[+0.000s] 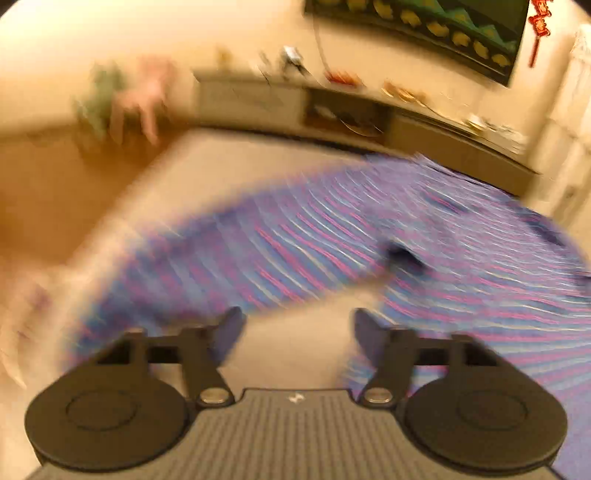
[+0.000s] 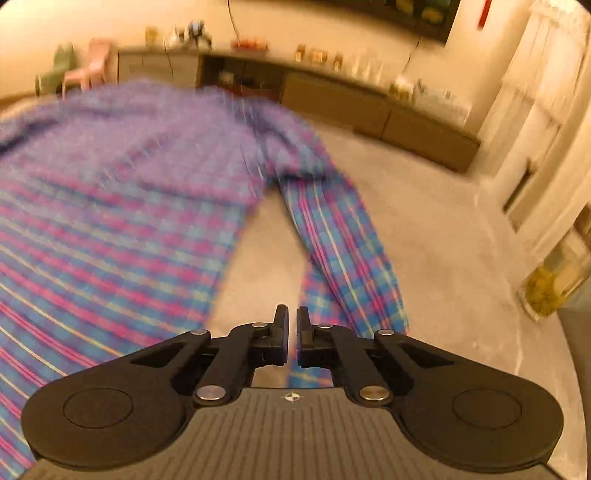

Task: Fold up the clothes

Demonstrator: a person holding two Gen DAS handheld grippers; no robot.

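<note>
- Two grippers show, one in each wrist view, both at the bottom of their frames over a plaid shirt (image 2: pixel 122 192) in blue, purple and pink.
- The left gripper (image 1: pixel 297 326) has its jaws spread wide, with only pale surface showing in the gap; nothing is pinched between them.
- In the left wrist view the shirt (image 1: pixel 369 236) runs as a blurred band from lower left to the right edge, and part of it lies just past the right-hand fingertip.
- The right gripper (image 2: pixel 291 325) has its jaws pressed almost together, leaving a thin slit.
- A sleeve (image 2: pixel 343 251) of the shirt runs from the middle of that frame down to the jaws, and plaid cloth shows in the slit and below it; whether the pads actually clamp the cloth I cannot tell.
- The shirt's body fills the left half of the right wrist view, spread on a pale grey table (image 2: pixel 443 236).
- A long low cabinet (image 2: pixel 406 122) crosses the top of that frame, with small items blurred on its top.
- A pink chair (image 2: pixel 86 70) stands at upper left, beside something green.
- A dark screen (image 1: pixel 443 33) hangs on the wall at upper right of the left wrist view, with a red ornament (image 1: pixel 540 22) next to it.
</note>
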